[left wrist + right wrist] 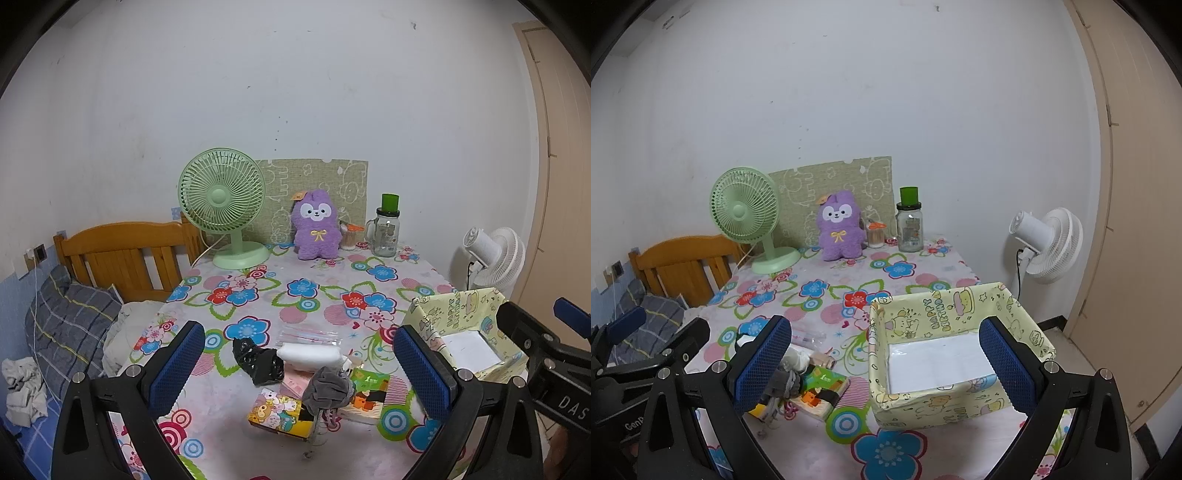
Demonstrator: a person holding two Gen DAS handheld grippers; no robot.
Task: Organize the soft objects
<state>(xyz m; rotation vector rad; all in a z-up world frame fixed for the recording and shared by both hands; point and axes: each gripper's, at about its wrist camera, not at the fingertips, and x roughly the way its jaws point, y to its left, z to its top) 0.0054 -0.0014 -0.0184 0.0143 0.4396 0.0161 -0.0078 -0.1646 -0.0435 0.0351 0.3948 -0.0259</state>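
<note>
A pile of small things lies on the floral tablecloth: a grey cloth pouch with a drawstring, a black crumpled bag, a white soft pack and two colourful tissue packs. My left gripper is open above and around this pile, holding nothing. A yellow paper-lined box stands on the right of the table, with only a white sheet inside. My right gripper is open over the box's front left corner, empty. A purple plush toy sits at the back.
A green desk fan, a glass jar with a green lid and a toothpick holder stand along the back wall. A wooden bed headboard and bedding lie left of the table. A white floor fan stands to the right.
</note>
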